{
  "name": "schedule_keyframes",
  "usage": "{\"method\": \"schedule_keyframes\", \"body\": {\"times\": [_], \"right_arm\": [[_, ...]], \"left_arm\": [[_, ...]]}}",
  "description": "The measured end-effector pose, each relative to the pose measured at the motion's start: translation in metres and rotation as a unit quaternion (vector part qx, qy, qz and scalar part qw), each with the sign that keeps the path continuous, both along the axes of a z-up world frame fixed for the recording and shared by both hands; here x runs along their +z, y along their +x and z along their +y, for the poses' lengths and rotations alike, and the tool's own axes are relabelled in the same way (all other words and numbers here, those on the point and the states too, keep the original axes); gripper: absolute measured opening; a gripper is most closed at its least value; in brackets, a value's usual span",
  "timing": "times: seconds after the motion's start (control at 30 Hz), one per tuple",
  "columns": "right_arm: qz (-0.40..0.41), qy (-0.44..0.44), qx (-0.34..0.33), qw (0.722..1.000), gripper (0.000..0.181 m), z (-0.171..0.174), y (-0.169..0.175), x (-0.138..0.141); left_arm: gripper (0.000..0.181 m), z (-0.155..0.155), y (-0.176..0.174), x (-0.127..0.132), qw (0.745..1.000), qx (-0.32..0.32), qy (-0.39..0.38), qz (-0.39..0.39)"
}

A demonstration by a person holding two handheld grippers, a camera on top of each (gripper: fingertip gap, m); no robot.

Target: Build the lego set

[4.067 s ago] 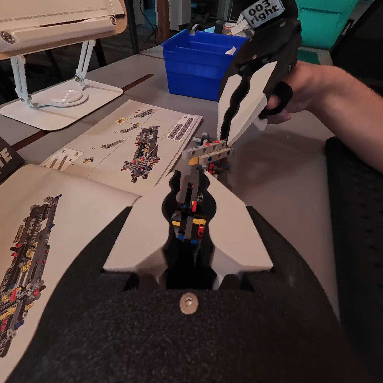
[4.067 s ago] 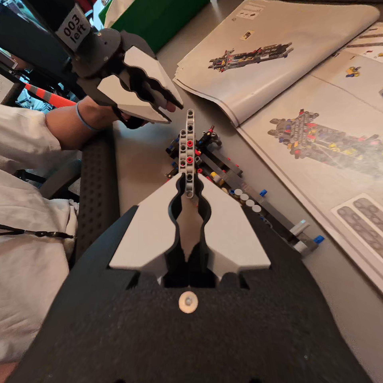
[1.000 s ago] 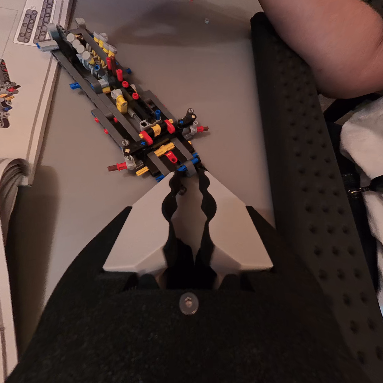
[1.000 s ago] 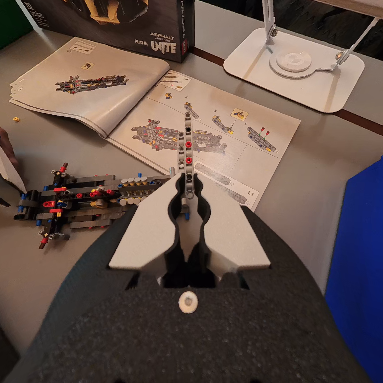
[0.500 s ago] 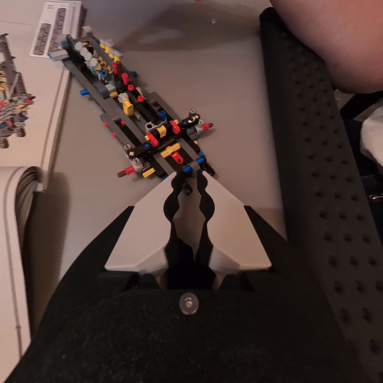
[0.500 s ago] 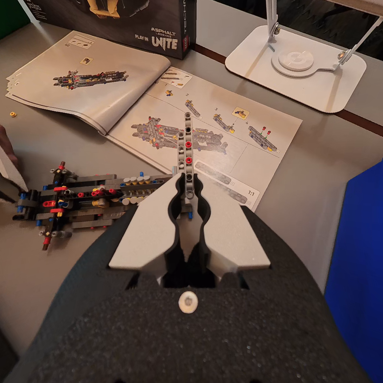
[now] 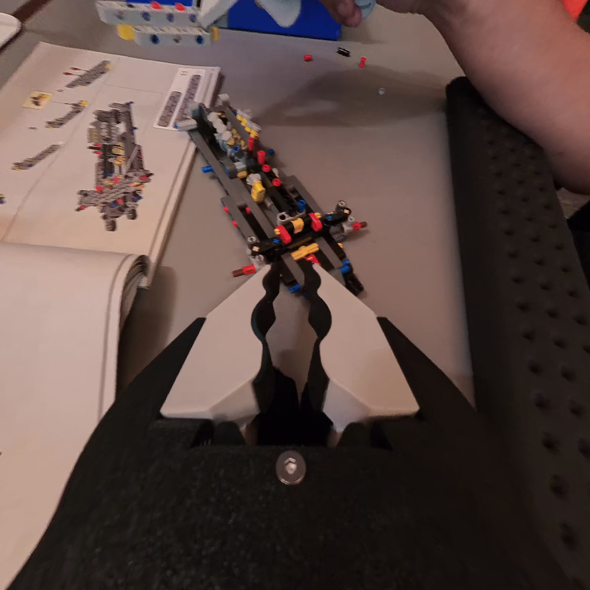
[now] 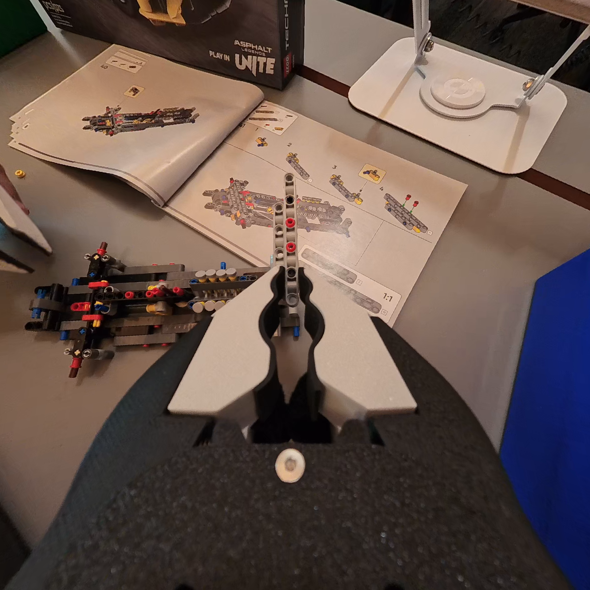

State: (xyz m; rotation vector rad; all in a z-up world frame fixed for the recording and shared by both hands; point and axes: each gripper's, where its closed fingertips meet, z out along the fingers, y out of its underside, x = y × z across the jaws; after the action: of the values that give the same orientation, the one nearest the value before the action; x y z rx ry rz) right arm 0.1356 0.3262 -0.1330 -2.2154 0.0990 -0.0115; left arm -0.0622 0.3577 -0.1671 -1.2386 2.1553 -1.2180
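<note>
L gripper (image 7: 291, 274) advanced onto chassis (image 7: 271, 204), narrow gap; R gripper (image 8: 290, 281) grips beam (image 8: 289, 236).

You are at an indoor hobby or lab-style workstation, not a kitchen or shop. The grey tabletop (image 8: 479, 287) carries an open instruction booklet (image 8: 178, 140), the dark printed set box (image 8: 198, 35) behind it, and a half-built chassis model (image 8: 127, 303) lying flat. A white folding stand (image 8: 456, 105) rests on its plate at the far edge, a blue plastic bin (image 8: 555, 383) sits to your right, and a black dimpled foam pad (image 7: 523, 287) lines the near edge. Loose pins (image 7: 361, 61) lie scattered on the surface.
</note>
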Motion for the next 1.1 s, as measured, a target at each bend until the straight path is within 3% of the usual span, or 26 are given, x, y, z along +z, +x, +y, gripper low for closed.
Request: {"method": "schedule_keyframes", "body": {"times": [0.27,0.5,0.8,1.1], "right_arm": [[-0.002,-0.002,0.002,1.0,0.006,0.0,-0.001,0.0],[-0.002,-0.002,0.003,1.0,0.006,0.0,-0.001,-0.001],[-0.001,-0.008,0.008,1.0,0.007,0.001,-0.003,-0.003],[-0.001,-0.012,0.019,1.0,0.007,0.004,-0.01,-0.005]], "left_arm": [[0.012,0.025,0.012,0.009,0.998,0.063,0.005,-0.029],[0.013,0.031,0.016,-0.005,0.995,0.074,0.057,-0.029],[0.019,0.018,0.021,-0.019,0.996,0.061,0.062,-0.017],[0.011,0.006,0.013,-0.024,0.998,0.026,0.066,-0.003]]}}
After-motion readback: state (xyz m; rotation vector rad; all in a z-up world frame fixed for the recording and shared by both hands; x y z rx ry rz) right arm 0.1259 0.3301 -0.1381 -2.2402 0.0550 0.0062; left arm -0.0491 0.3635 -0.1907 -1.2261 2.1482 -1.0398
